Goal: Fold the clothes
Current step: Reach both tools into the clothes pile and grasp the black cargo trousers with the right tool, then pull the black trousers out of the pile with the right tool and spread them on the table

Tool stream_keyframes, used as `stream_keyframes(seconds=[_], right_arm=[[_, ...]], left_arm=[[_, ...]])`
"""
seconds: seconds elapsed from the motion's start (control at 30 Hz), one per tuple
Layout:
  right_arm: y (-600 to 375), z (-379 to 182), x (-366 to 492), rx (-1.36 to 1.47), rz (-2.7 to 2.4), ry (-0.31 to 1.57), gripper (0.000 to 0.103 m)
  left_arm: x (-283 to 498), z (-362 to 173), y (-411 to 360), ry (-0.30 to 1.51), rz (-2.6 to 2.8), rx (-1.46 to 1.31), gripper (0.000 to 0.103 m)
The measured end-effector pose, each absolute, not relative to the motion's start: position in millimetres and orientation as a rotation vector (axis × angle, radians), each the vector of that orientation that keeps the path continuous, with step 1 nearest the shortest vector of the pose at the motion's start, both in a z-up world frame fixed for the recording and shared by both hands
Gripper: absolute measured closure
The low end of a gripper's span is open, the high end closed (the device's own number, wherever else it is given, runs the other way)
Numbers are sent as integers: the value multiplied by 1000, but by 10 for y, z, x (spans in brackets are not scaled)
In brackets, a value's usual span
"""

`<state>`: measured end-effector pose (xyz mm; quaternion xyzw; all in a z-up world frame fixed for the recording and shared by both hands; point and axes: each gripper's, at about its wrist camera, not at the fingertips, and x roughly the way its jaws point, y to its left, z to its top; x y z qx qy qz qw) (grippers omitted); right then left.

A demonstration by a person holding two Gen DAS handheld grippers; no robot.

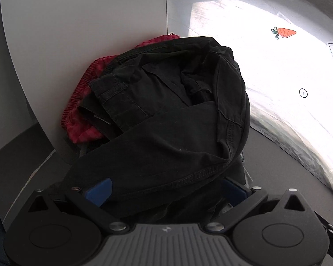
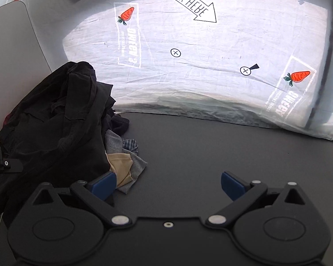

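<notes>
A heap of clothes lies on the dark table against a white panel. On top is a black garment [image 1: 166, 110], seen too in the right wrist view [image 2: 55, 122]. A red checked garment [image 1: 82, 102] sticks out behind it. My left gripper [image 1: 166, 190] is open, its blue fingertips wide apart, and the black garment's hem lies between and over them. My right gripper [image 2: 168, 186] is open over bare table just right of the heap, nothing between its fingers. Its left fingertip is next to a tan piece [image 2: 122, 168] and grey cloth [image 2: 137, 164].
A white upright panel [image 1: 77, 22] stands behind the heap on the left. A large plastic-wrapped white bundle [image 2: 211, 66] with carrot labels and a "LOOK HERE" arrow runs along the back. The dark table surface [image 2: 211, 150] stretches to the right of the heap.
</notes>
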<state>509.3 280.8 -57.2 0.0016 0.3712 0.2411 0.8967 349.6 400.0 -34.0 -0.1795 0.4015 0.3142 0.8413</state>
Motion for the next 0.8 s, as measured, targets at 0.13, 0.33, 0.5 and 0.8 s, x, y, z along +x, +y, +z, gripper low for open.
stream_keyframes(seconds=[0.13, 0.33, 0.5, 0.8], right_arm=[[3577, -553, 5359, 41, 588, 780, 8], [4270, -603, 5575, 73, 703, 823, 25], [4406, -767, 5675, 214, 790, 931, 38], [4470, -837, 5586, 251, 819, 928, 76]], left_arm=[[3721, -416, 4645, 836, 729, -408, 0], [3831, -628, 4992, 838, 704, -464, 0], [3809, -647, 5033, 839, 678, -493, 0], [3831, -638, 5004, 849, 691, -491, 0]])
